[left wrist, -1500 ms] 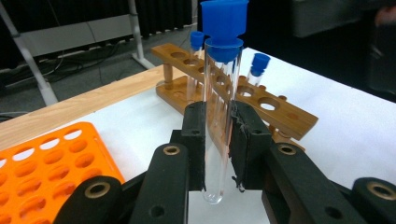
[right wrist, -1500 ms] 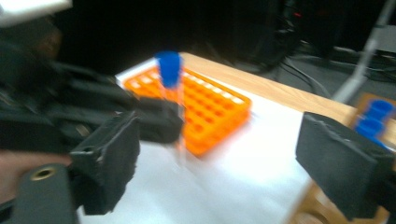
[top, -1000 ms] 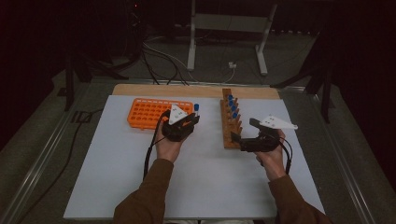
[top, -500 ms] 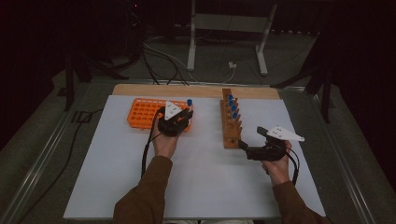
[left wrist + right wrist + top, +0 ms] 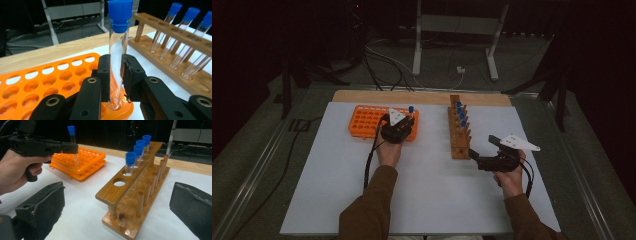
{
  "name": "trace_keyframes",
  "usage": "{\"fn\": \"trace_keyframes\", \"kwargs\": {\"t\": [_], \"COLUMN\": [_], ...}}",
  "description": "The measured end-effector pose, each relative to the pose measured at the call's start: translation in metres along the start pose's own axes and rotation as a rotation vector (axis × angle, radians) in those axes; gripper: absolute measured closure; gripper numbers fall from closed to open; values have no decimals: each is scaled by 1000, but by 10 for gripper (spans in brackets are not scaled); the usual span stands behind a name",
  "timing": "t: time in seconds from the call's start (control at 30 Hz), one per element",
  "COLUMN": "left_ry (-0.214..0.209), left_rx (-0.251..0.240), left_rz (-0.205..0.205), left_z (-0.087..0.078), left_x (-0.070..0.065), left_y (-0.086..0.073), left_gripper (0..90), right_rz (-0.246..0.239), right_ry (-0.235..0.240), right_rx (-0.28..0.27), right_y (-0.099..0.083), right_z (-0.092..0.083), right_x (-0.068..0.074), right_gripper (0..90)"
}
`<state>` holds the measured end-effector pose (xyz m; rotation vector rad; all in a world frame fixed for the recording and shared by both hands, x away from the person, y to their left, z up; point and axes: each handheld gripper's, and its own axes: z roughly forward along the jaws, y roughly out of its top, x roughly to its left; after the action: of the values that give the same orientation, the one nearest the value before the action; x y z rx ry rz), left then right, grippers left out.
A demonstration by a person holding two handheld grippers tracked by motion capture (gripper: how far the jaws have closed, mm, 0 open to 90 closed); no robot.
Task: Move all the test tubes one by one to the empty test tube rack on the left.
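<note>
A clear test tube with a blue cap point(image 5: 119, 30) stands upright between the jaws of my left gripper point(image 5: 116, 65), which is shut on it. Its rounded tip sits in a corner hole of the orange rack point(image 5: 37, 82). From the high view, the left gripper point(image 5: 407, 120) hovers over the orange rack's point(image 5: 364, 121) right end, the tube's cap point(image 5: 411, 109) poking up. My right gripper point(image 5: 120, 202) is open and holds nothing, facing the near end of the wooden rack point(image 5: 140, 170). In the high view the right gripper point(image 5: 482, 146) sits just right of the wooden rack point(image 5: 459, 135).
A row of blue-capped tubes point(image 5: 136, 150) fills the wooden rack's far holes; its near holes are vacant. A white mat point(image 5: 437, 200) covers the table, with a wooden strip point(image 5: 422, 96) along the far edge. Cables and a metal stand point(image 5: 417, 55) lie on the floor beyond.
My left hand has carried the tube left and down onto the orange rack's corner. My right hand has drawn back from the wooden rack toward the near right, then held still.
</note>
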<state>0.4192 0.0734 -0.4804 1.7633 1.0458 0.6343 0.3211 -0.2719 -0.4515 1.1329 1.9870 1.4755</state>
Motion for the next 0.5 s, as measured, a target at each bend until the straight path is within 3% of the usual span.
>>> {"fn": "trace_keyframes", "kwargs": {"t": [0.23,0.5], "left_ry": [4,0], "left_rx": [51,63], "left_rz": [24,24], "left_z": [9,9], "left_x": [-2,-2], "left_y": [-10,-15], "left_gripper": [778,779], "right_rz": [-2,-6], "right_ry": [3,3], "right_rx": [-3,6], "right_y": [-1,-2], "right_z": [0,1], "right_x": [-1,-1], "right_gripper": [1,8]}}
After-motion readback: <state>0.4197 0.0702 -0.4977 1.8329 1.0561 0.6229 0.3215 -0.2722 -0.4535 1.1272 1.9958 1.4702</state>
